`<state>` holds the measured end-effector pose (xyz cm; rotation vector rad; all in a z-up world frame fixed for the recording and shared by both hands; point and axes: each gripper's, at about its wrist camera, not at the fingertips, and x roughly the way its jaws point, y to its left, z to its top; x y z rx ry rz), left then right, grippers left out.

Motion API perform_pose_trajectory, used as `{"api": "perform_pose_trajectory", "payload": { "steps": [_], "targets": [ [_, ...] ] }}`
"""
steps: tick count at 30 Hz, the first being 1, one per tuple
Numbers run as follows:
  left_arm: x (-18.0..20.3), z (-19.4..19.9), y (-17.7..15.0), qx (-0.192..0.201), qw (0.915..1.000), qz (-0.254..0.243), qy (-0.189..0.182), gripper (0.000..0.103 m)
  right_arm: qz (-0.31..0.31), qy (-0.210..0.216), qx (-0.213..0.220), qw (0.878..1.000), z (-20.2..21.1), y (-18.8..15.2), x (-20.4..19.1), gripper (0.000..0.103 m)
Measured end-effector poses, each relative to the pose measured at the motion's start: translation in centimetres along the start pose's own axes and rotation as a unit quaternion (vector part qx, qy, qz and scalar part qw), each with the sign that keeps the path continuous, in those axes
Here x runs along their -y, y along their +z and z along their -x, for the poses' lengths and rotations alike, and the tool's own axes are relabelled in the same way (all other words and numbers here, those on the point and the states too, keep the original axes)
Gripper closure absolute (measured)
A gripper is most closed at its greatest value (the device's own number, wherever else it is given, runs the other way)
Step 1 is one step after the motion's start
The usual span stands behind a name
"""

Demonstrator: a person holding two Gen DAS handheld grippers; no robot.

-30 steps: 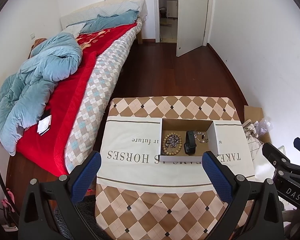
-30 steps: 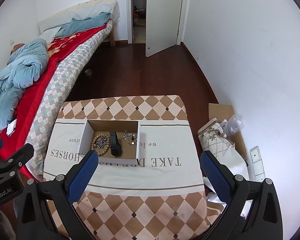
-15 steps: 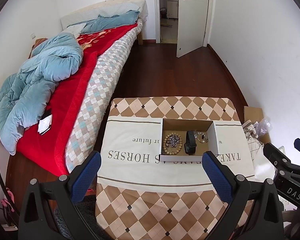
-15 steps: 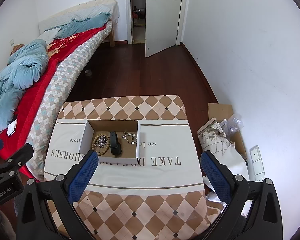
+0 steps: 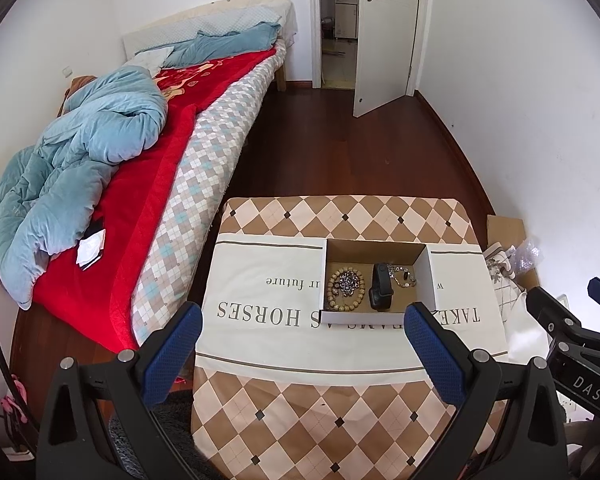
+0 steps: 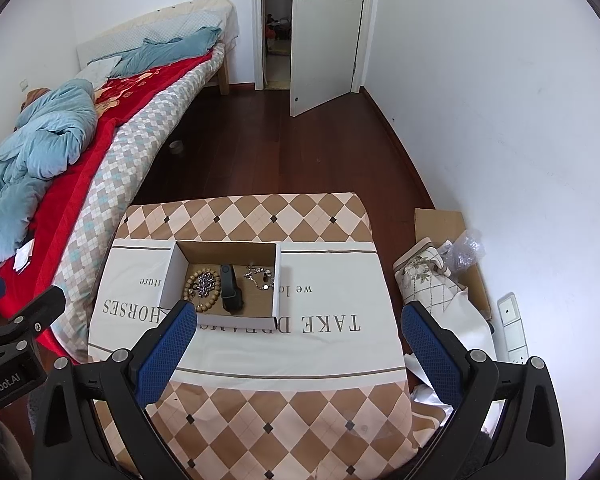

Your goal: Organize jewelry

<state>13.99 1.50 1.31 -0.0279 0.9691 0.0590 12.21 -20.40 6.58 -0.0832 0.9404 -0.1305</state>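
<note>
Left gripper (image 5: 302, 330) open, empty, held above the table's near edge. Cardboard box (image 5: 428, 270) sits toward the table's (image 5: 284, 216) far right. Inside, left to right: wooden bead bracelet (image 5: 346, 290) ringing a metal chain, black smartwatch (image 5: 381, 292), silver chain bracelet (image 5: 404, 278). Right gripper (image 6: 298, 328) open, empty. No jewelry visible outside the box; sorting judged complete or nearly so.

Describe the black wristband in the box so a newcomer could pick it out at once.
On the checkered tablecloth sits a shallow open cardboard box. The black wristband lies in its middle, between the wooden bead bracelet and the silver chain. It is the only solid, matte black strap there.
</note>
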Motion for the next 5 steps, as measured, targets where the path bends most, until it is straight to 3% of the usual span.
{"api": "perform_pose_trajectory", "payload": {
  "steps": [5],
  "targets": [
    [-0.33, 0.34, -0.01, 0.003, 1.0000, 0.002, -0.001, 0.000, 0.000, 0.001, 0.000, 1.000, 0.12, 0.09, 0.13, 0.000]
  ]
}}
